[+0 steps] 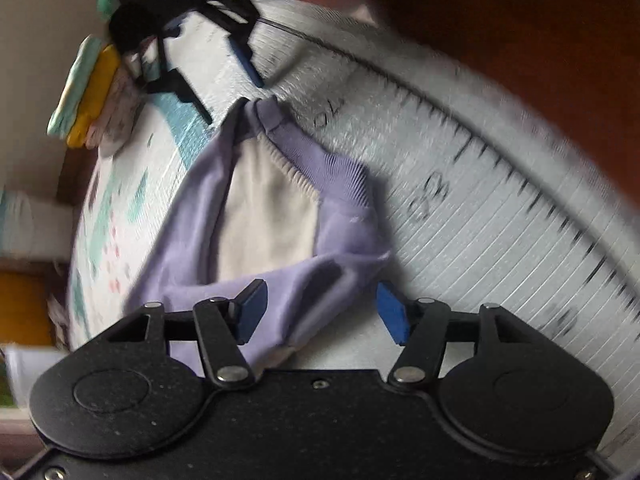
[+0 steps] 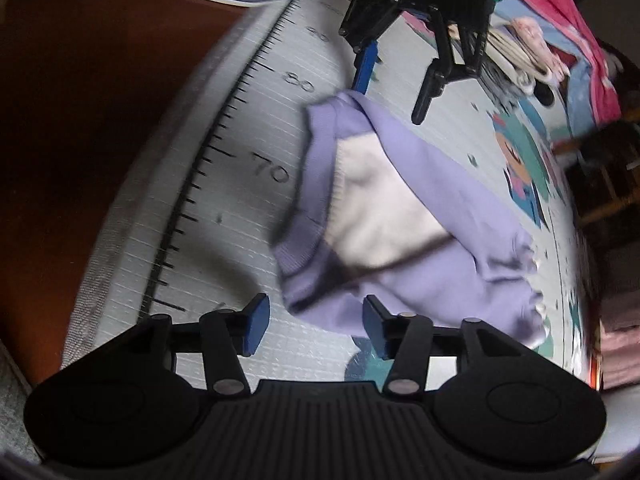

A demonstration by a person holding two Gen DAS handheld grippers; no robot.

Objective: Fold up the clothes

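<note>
- The lilac and white garment [image 1: 276, 216] lies crumpled on the play mat [image 1: 460, 216], beside the printed ruler scale [image 2: 208, 184].
- The left gripper [image 1: 316, 312] stands open above the garment's near edge; its pads grip nothing.
- The right gripper [image 2: 316, 322] is also open, the cloth just beyond its fingertips, not held.
- A stack of folded clothes [image 1: 90, 92] sits at the mat's far edge.

Dim, soft daylight; motion blur and fisheye-warped edges throughout.
</note>
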